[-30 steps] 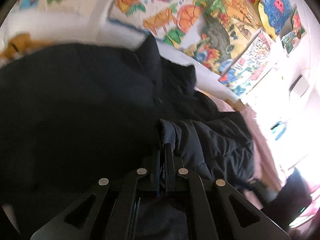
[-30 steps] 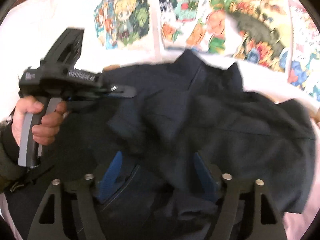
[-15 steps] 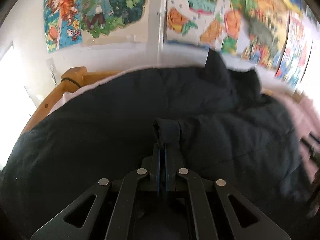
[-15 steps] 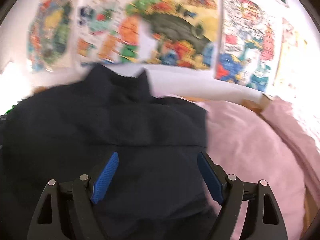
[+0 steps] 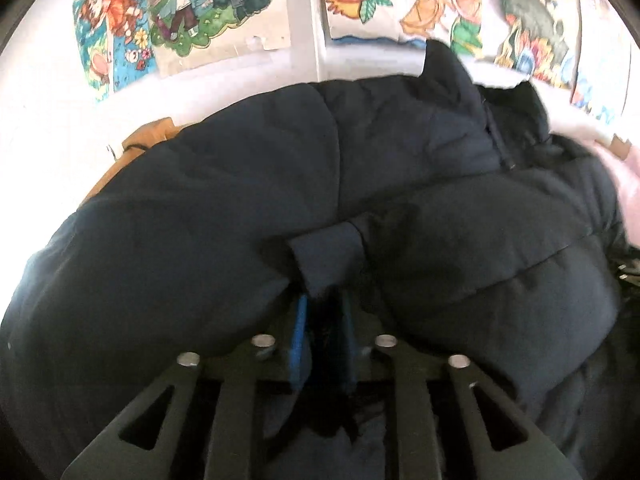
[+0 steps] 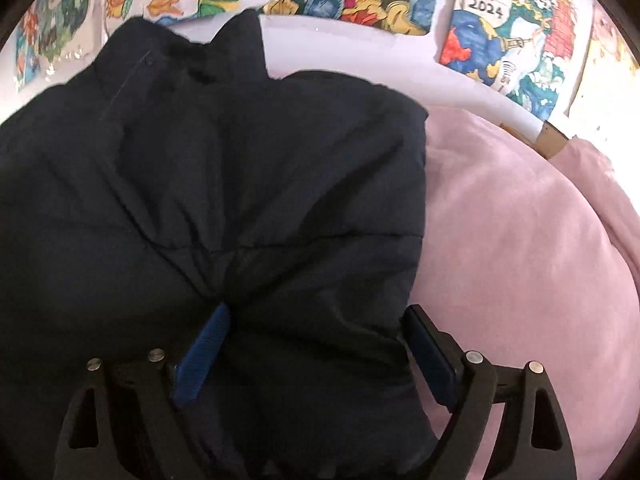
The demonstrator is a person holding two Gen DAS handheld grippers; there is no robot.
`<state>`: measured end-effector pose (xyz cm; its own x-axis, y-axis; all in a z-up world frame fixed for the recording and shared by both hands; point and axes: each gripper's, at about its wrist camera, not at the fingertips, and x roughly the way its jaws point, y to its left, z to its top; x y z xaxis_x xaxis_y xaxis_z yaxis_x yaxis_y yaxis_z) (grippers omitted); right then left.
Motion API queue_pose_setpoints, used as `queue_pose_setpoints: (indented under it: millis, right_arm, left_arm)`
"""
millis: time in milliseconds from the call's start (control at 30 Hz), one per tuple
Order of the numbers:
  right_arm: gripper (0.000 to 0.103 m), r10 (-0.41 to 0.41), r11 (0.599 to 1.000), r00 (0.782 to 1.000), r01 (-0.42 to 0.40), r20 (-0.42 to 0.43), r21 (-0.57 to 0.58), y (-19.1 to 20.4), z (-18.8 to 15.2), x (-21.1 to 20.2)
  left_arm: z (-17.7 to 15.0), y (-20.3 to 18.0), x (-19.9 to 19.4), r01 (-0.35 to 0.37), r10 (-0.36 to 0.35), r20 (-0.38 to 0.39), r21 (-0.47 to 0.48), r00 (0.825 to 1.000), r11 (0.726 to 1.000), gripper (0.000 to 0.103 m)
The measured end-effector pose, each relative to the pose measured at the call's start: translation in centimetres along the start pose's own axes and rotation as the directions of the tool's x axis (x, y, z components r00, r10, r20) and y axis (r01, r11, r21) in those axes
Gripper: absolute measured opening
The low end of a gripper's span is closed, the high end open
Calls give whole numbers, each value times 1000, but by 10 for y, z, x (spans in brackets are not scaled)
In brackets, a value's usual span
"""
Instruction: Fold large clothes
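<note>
Jacket (image 5: 400, 184) cuff (image 5: 326, 252) lay between our left gripper (image 5: 322, 316) as its jaws opened; our right gripper (image 6: 316, 324), widening, straddled a jacket fold unclamped.

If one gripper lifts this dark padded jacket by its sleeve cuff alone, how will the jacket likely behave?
The jacket looks puffy and quilted, so it would probably sag and unfold rather than hold its shape. The cuff sits between the left gripper jaws, which are opening; its smooth shell may slip out. Lying on the soft pink bedding, it would likely drag rather than slide cleanly.
</note>
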<state>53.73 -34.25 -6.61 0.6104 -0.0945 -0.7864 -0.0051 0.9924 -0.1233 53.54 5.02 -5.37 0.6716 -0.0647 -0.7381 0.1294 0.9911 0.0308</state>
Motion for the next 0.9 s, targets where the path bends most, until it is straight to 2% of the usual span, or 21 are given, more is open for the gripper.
queue_pose_setpoints:
  millis: [67,100,133,200,233,300,367,467,533,667,767,900]
  right_arm:
    - [89,4,1000,1000,-4,27,10,-4,1,-8]
    - [89,6,1000,999,-7,38,11,-4,2,-13]
    - [89,13,1000,998,-14,54,11,-4,3,-19]
    - [89,30,1000,995,-31,100,1,0,7,-34]
    - [89,44,999,991,-43,123,-14,6,11,-43]
    - [89,88,996,985,-82,147,-46,20,19,-59]
    - [89,166,984,975,-154,150,-89,45,30,-75]
    - [91,280,952,954,-261,112,-160,92,41,-90]
    - [91,321,927,943,-295,84,-231,128,42,-98]
    - [91,339,871,938,-287,65,-398,203,36,-108]
    - [91,355,847,933,-291,65,-445,240,38,-106]
    - [91,345,845,934,-267,89,-464,273,57,-102]
  left_arm:
    - [-4,5,-17,47,-46,25,-36,999,998,36]
    - [-6,6,-25,57,-55,44,-41,998,998,47]
    - [-10,6,-38,65,-62,76,-38,995,997,53]
    - [-19,4,-59,51,-48,124,-23,991,998,74]
    - [-25,4,-70,34,-31,144,-21,989,999,79]
    - [-37,6,-89,15,-9,161,-33,987,999,81]
    - [-46,13,-104,5,5,151,-68,989,998,82]
    - [-57,35,-120,-28,42,85,-161,995,987,83]
    - [-68,54,-131,-33,47,55,-235,997,971,83]
    - [-94,94,-153,-80,92,10,-408,996,909,84]
    - [-115,117,-168,-112,125,-5,-487,992,866,84]
    - [-139,150,-190,-132,182,28,-585,983,800,84]
